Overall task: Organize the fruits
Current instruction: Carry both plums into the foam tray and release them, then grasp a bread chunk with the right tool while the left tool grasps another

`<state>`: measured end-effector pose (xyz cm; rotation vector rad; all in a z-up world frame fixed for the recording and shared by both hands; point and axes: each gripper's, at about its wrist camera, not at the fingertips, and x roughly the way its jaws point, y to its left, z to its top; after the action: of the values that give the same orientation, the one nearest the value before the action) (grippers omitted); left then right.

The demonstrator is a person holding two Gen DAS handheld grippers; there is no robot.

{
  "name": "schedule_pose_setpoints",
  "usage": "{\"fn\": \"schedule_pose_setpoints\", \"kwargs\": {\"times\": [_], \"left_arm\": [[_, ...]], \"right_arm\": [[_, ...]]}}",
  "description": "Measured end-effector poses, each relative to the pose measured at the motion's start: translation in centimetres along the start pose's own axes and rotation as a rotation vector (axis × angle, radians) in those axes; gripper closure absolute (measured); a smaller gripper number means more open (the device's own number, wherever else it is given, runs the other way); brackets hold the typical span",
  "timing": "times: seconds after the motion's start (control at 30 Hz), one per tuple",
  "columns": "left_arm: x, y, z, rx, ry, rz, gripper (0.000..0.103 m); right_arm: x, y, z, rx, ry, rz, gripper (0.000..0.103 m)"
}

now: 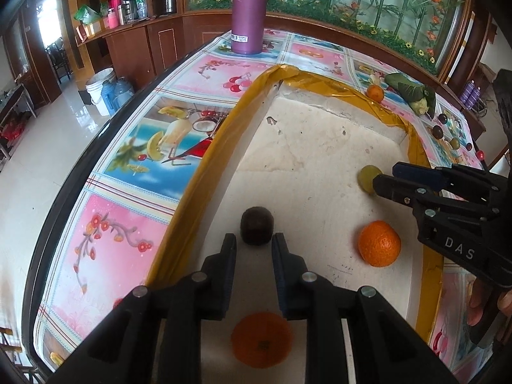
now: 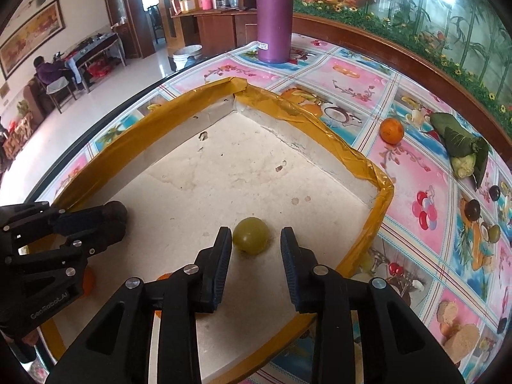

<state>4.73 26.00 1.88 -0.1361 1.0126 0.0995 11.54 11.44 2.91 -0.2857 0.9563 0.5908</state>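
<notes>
Green fruit (image 2: 250,235): small, round, smooth, likely light and prone to roll or bruise; grip across its widest part. Lies on tray (image 2: 382,206) floor near the right rim, just ahead of right gripper (image 2: 256,235), fingers spread, gripping nothing. Dark fruit (image 1: 257,229): likewise before released left gripper (image 1: 254,240), toward the left rim.

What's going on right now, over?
Left gripper open behind dark plum. Right gripper open around green fruit. Both fruits lie in the tray. Nothing blocking.
</notes>
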Motion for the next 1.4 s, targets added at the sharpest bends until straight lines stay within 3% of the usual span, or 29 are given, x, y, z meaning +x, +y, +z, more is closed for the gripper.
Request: {"fn": "schedule_pose_setpoints", "kwargs": {"times": [0.07, 0.13, 0.2, 0.37, 0.63, 1.03, 1.4], "left_arm": [[-0.5, 0.1, -0.3, -0.01, -0.008, 0.005, 0.074], [-1.1, 0.4, -0.8, -0.028, -0.02, 0.021, 0.059], [-1.7, 0.7, -1.3, -0.051, -0.033, 0.032, 0.052], [-3.3, 1.4, -2.7, -0.1, -0.046, 0.037, 0.049], [-7.0, 0.0, -5.2, -0.113, -0.129, 0.083, 0.031], [-9.5, -7.1, -6.5, -0.001, -0.178, 0.042, 0.023], [-10.2, -11.7, -7.4, 0.041, -0.18, 0.015, 0.018]], "right_arm": [[-0.7, 0.0, -0.2, 0.009, -0.008, 0.003, 0.073], [-1.7, 0.2, -0.5, 0.013, -0.022, 0.006, 0.073], [-2.8, 0.3, -0.9, 0.016, -0.035, 0.009, 0.073], [-5.3, 0.2, -2.7, 0.031, -0.047, 0.02, 0.071], [-8.7, -0.7, -7.7, 0.066, -0.031, 0.013, 0.07], [-13.3, -4.5, -14.2, 0.151, -0.056, -0.055, 0.057], [-15.9, -10.2, -17.4, 0.264, -0.084, -0.092, 0.048]]}}
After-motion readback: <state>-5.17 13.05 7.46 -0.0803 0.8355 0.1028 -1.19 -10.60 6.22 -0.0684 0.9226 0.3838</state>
